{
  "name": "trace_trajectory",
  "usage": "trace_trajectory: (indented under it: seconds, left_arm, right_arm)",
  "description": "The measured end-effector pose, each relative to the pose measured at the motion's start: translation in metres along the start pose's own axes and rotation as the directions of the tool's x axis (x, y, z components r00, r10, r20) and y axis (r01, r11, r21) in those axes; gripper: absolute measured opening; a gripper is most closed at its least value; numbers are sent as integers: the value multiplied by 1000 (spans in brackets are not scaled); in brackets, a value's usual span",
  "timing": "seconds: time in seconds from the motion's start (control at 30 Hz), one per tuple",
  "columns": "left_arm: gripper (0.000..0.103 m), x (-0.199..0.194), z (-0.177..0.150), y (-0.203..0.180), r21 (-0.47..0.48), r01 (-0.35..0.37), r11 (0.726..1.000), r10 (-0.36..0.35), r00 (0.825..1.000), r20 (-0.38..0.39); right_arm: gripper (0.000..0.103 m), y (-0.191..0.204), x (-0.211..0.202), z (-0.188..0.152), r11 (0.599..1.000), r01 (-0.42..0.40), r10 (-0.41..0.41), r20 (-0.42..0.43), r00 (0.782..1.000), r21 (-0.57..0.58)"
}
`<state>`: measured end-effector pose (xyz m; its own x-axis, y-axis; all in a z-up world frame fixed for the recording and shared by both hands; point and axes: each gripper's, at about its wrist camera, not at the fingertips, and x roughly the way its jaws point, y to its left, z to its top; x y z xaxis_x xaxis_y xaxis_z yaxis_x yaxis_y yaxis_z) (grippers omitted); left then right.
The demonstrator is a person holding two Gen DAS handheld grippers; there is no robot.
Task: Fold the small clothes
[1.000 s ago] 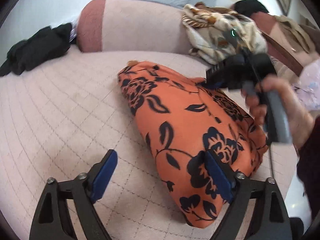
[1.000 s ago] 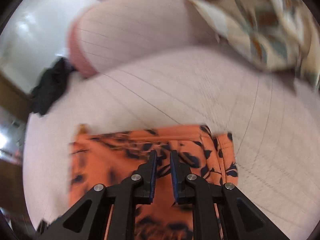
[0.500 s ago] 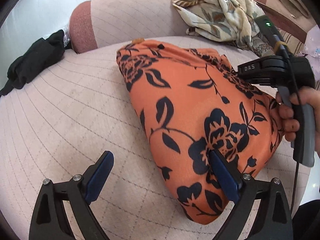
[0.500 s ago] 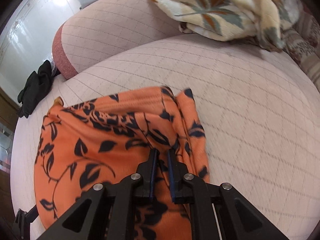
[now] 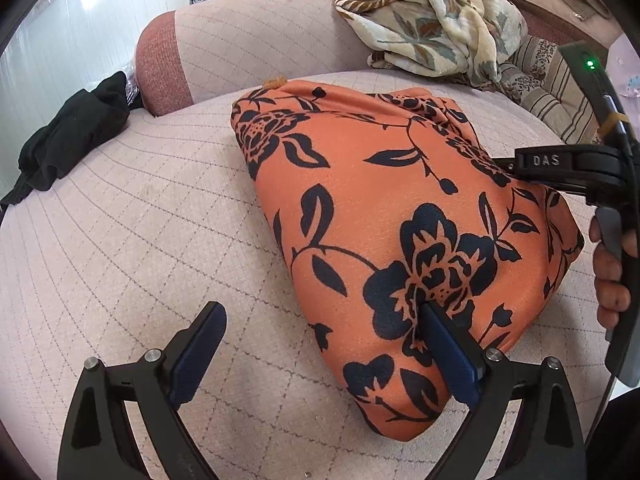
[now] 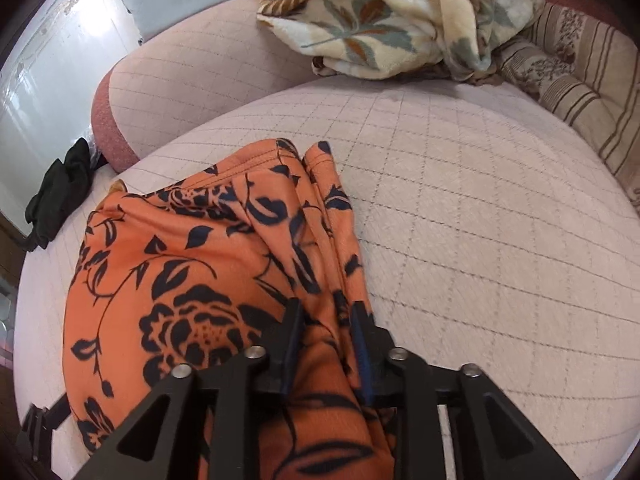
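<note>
Orange garment (image 5: 384,216) with black floral print, folded, bunched along one edge

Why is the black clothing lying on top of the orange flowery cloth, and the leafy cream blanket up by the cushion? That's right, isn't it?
Not quite. The black clothing isn't on the orange flowery cloth. It lies apart from it, off at the left edge of the pink surface, as the left wrist view shows. The leafy cream blanket is indeed up by the cushion.
</note>
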<state>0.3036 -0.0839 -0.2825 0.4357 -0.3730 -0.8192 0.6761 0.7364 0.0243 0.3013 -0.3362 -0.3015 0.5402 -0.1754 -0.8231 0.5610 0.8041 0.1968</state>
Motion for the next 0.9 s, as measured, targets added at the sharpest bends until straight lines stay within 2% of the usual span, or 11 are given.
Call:
trace_trajectory:
  seconds: [0.07, 0.13, 0.2, 0.37, 0.43, 0.5, 0.6, 0.67, 0.9]
  left_arm:
    - [98, -1, 1, 0, -3, 1, 1000, -1, 1000, 3]
    - [97, -2, 2, 0, -9, 5, 1000, -4, 1000, 8]
    - [97, -3, 4, 0, -10, 7, 1000, -7, 1000, 10]
    - [97, -4, 5, -2, -10, 10, 1000, -10, 1000, 16]
    - [97, -4, 6, -4, -9, 7, 1000, -7, 1000, 19]
    - [97, -3, 6, -6, -4, 4, 1000, -4, 1000, 23]
    - [97, -2, 6, -7, 1, 5, 1000, -5, 1000, 23]
    - [97, -1, 6, -9, 5, 5, 1000, -5, 1000, 21]
    - [97, -3, 9, -13, 21, 2, 1000, -3, 1000, 15]
  right_arm:
    - [46, -1, -7, -4, 1000, 22, -22, 6, 1000, 3]
    - [52, -3, -15, -3, 1000, 27, -27, 11, 1000, 15]
    - [53, -4, -22, -1, 1000, -11, 11, 32, 999, 20]
    - [53, 19, -40, 0, 994, -65, 75, 108, 991, -93]
    - [53, 26, -46, -3, 987, -118, 130, 115, 985, -110]
    - [53, 30, -46, -4, 982, -138, 152, 113, 982, -128]
    - [53, 38, -38, -10, 980, -130, 144, 79, 987, -152]
    - [55, 37, -18, -11, 981, -130, 132, 7, 991, -143]
    - [58, 32, -16, -5, 980, -153, 153, -12, 988, -127]
